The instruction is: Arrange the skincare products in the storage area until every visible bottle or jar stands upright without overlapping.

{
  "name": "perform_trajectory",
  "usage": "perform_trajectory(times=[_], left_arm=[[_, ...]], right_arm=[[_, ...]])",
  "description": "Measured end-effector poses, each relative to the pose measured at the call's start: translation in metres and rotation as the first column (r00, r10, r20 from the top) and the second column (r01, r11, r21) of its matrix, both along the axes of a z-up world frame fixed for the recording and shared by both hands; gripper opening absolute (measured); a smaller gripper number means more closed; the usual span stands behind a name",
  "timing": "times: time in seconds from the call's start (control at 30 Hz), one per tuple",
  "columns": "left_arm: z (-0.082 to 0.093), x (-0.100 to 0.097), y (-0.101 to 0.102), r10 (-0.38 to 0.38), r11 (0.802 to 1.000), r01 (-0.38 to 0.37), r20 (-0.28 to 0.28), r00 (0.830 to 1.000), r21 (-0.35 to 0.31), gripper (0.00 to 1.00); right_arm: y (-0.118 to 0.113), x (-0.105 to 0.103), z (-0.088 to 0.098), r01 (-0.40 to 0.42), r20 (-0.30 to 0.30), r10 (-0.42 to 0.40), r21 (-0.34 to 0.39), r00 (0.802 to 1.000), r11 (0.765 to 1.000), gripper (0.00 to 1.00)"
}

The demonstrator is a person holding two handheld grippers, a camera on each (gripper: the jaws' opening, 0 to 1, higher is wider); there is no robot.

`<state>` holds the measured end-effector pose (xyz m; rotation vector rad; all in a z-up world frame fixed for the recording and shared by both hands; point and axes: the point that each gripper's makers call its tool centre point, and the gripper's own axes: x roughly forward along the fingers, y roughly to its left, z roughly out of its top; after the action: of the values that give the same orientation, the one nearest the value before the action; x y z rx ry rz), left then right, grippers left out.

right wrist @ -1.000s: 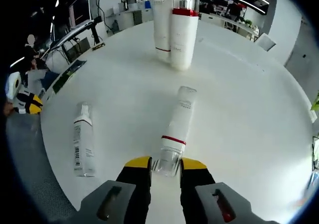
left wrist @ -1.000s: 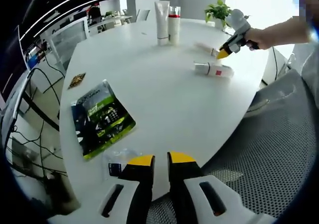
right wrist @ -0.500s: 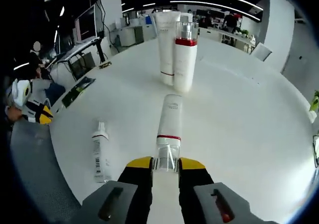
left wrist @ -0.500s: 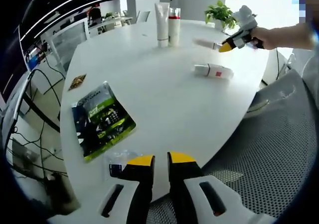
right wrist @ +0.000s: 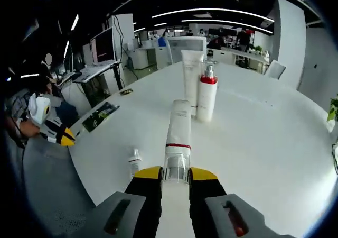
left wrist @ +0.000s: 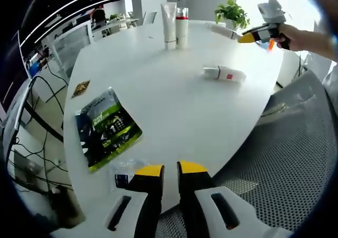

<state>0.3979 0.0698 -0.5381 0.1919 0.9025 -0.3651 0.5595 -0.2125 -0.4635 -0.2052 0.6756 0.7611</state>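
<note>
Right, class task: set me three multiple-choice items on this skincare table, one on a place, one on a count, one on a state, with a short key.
1. Where does the green packet lie?
A. on the white table, near its edge
B. on the chair
C. beside the plant

2. How many products stand upright together at the far side?
A. one
B. two
C. four

3. What is the right gripper doing?
A. hanging open
B. pressing on the packet
C. holding a white bottle above the table

Key: A, the packet lies flat on the tabletop; B, a white tube and a red-collared pump bottle; C, its jaws clamp the bottle's clear cap.
</note>
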Motion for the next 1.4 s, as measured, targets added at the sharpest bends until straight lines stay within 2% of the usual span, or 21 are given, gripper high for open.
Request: perform_trajectory(times=[0.17,0.33,0.63,0.8,0.9,1.0,1.1,1.2,1.3,1.37,1.4], left_arm=[[-0.003,-0.002,-0.001,-0.013,1.0,0.013,-0.012,1.0,0.01,0.07],[-0.002,-0.002,-0.001,-0.014,1.0,0.014,-0.011,1.0,0.011,0.07],[-0.003,-0.003,-0.001,-0.016,1.0,0.016,-0.016,1.0,0.004,0.07],[0.001,-0.001,-0.002,0.009,1.0,-0.01,-0.013,1.0,-0.029,0.1],[0.011,0.003,-0.007,0.027,0.995,-0.027,0.007,1.0,-0.092,0.13],[0.02,0.007,-0.006,0.04,0.993,-0.037,0.03,0.999,-0.112,0.18],[0.031,0.012,-0.01,0.088,0.981,-0.079,0.045,0.995,-0.178,0.21],[0.046,0.019,-0.015,0.121,0.967,-0.1,0.075,0.99,-0.236,0.23],[0.065,0.027,-0.027,0.147,0.941,-0.107,0.102,0.984,-0.322,0.24],[0.08,0.033,-0.041,0.183,0.88,-0.119,0.098,0.978,-0.46,0.23],[0.09,0.037,-0.047,0.227,0.816,-0.145,0.08,0.971,-0.56,0.24]], right_arm=[[0.009,-0.012,0.011,0.0,0.009,-0.001,0.042,1.0,0.999,0.13],[0.019,-0.016,0.034,-0.015,0.061,0.01,0.071,0.998,0.997,0.13],[0.029,-0.028,0.058,-0.048,0.125,0.037,0.086,0.991,0.995,0.13],[0.033,-0.037,0.068,-0.068,0.155,0.053,0.093,0.986,0.993,0.13],[0.036,-0.046,0.073,-0.108,0.181,0.094,0.07,0.979,0.992,0.13],[0.037,-0.052,0.073,-0.131,0.191,0.117,0.06,0.975,0.99,0.13],[0.041,-0.06,0.072,-0.167,0.2,0.155,0.04,0.967,0.985,0.13],[0.045,-0.066,0.071,-0.198,0.206,0.19,0.02,0.96,0.98,0.13],[0.05,-0.071,0.071,-0.23,0.213,0.222,0.013,0.952,0.973,0.13],[0.055,-0.075,0.071,-0.257,0.219,0.25,0.002,0.943,0.966,0.13],[0.056,-0.076,0.071,-0.265,0.219,0.259,0.001,0.941,0.964,0.13]])
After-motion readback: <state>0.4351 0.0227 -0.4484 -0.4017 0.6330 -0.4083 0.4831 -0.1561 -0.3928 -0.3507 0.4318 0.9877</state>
